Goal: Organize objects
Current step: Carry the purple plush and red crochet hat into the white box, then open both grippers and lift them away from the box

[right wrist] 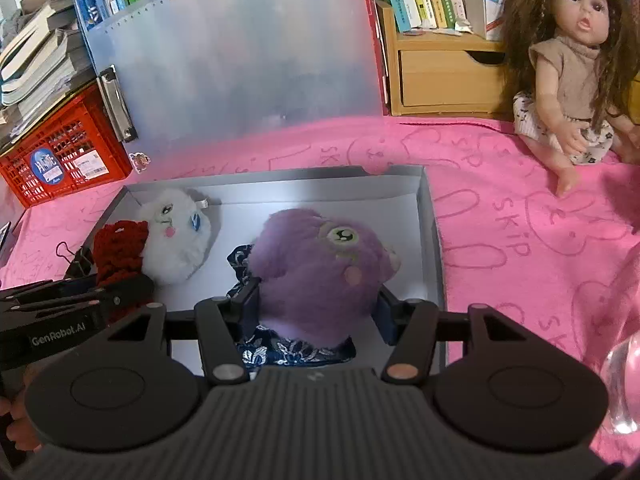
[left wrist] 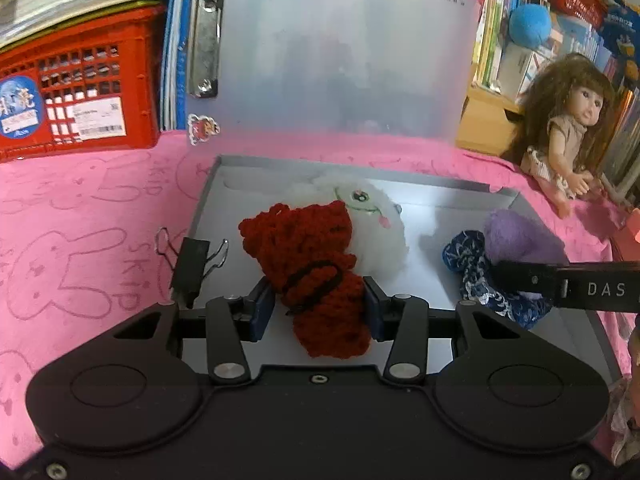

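Note:
A shallow grey box (left wrist: 448, 188) (right wrist: 430, 216) lies on the pink cloth. My left gripper (left wrist: 319, 306) is shut on a red crocheted piece (left wrist: 308, 256) over the box's near left part; it also shows in the right wrist view (right wrist: 120, 248). A white plush (left wrist: 372, 216) (right wrist: 176, 236) lies in the box behind it. My right gripper (right wrist: 318, 304) is shut on a purple plush (right wrist: 320, 264) (left wrist: 520, 236) over the box's right part. A dark blue patterned fabric piece (right wrist: 288, 350) (left wrist: 472, 272) lies under the purple plush.
A black binder clip (left wrist: 192, 264) sits at the box's left edge. A red crate (left wrist: 80, 92) stands back left, a frosted clipboard (left wrist: 340, 48) leans behind the box. A doll (right wrist: 568, 68) sits back right before books and a wooden drawer (right wrist: 448, 76). A clear glass object (right wrist: 624, 380) is at right.

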`<state>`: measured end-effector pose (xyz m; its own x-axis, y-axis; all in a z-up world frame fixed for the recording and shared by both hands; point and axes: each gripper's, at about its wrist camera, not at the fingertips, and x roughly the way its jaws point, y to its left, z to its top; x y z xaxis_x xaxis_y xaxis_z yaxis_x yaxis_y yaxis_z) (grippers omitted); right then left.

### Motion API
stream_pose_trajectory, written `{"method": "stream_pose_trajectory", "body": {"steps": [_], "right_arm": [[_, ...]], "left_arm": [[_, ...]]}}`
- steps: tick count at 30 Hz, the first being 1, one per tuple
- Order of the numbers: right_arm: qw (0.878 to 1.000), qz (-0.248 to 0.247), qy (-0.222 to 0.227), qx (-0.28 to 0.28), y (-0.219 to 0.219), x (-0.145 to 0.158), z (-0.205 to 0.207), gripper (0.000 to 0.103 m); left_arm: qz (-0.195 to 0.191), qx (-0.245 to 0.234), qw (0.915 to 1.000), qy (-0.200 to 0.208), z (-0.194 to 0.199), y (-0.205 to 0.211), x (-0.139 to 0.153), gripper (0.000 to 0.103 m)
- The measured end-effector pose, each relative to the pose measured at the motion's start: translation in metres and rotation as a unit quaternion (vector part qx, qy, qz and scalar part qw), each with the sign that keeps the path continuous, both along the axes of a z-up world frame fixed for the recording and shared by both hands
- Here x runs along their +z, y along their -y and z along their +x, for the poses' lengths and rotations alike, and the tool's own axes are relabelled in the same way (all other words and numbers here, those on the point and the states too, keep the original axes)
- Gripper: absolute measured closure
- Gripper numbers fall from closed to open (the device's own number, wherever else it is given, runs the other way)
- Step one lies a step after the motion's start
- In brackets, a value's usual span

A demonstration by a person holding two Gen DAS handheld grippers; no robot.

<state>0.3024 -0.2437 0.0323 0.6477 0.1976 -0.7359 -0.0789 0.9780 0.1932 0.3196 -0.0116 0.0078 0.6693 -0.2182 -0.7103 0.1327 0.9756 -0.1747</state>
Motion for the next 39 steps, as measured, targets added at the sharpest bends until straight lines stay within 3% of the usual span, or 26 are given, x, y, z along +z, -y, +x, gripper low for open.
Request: {"method": "stream_pose_trajectory", "body": {"steps": [8, 12, 16, 20, 29, 39], "right_arm": [[1.000, 0.012, -0.023, -0.004, -0.001, 0.000, 0.012, 0.043], [1.000, 0.017, -0.021, -0.002, -0.001, -0.001, 0.013, 0.036], [0.999, 0.025, -0.020, -0.006, 0.001, -0.001, 0.011, 0.024], [0.999, 0.033, -0.016, -0.013, 0.004, 0.005, 0.007, 0.021], [0.999, 0.027, 0.023, 0.004, 0.002, 0.036, -0.023, 0.018], [0.994, 0.021, 0.100, 0.045, -0.003, 0.075, -0.089, 0.015]], "left_arm": [[-0.013, -0.006, 0.9996, -0.024, 0.014, -0.003, 0.001, 0.059], [-0.014, -0.008, 0.9996, -0.024, 0.013, -0.004, 0.002, 0.058], [-0.016, -0.011, 0.9995, -0.023, 0.008, -0.003, 0.003, 0.052], [-0.006, -0.008, 0.9998, -0.017, 0.001, 0.001, 0.009, 0.035], [0.005, -0.001, 1.0000, 0.000, -0.026, 0.001, 0.033, 0.030], [-0.007, -0.027, 0.9984, 0.048, -0.096, -0.003, 0.072, 0.025]]}}
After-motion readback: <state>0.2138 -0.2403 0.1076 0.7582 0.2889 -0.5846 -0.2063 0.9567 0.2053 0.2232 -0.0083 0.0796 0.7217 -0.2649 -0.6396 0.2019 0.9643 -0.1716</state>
